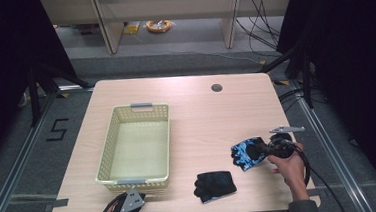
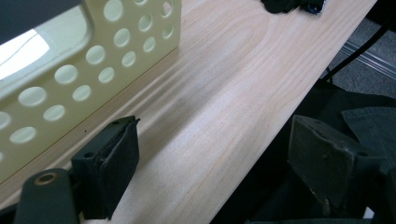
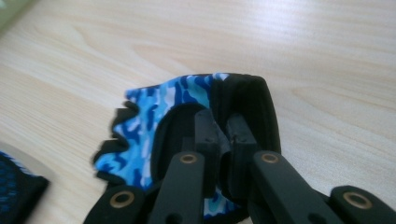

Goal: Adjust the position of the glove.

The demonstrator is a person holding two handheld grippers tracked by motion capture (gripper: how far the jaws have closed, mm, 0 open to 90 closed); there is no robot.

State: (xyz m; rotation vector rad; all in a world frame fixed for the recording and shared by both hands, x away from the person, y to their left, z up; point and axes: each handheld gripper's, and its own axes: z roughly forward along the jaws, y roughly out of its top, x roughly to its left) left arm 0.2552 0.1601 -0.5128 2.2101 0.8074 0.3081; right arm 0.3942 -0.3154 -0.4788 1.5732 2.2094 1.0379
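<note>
Pale wood-grain tabletop spreads out in front of me, with grey floor and dark curtains around it; nearest to me, at the table's front edge, my left gripper sits low in my left hand, its grey three-cornered plate on top, just in front of the basket's near wall; in the left gripper view its two black jaws stand wide apart and released, nothing between them, one over the wood beside the basket's perforated wall, the other hanging past the table edge.

A little further in, toward the right of centre, a black glove lies flat on the wood, near the front edge; its corner shows at the lower left of the right gripper view.

Beyond and to the right of it, my right hand comes in from the bottom right, forearm angled up and leftward, wrist bent so that my right gripper points left across the table; its jaws are clenched on the cuff end of a blue camouflage fingerless glove, the black edge folded and pinched between the pads; the glove's finger stubs point away from me, and I cannot tell whether it touches the wood.

Left of centre stands the cream plastic basket, upright and empty, grey handles at its near and far ends; further back a round cable hole marks the tabletop; past the table, desk legs and a coil of orange cable lie on the floor.
</note>
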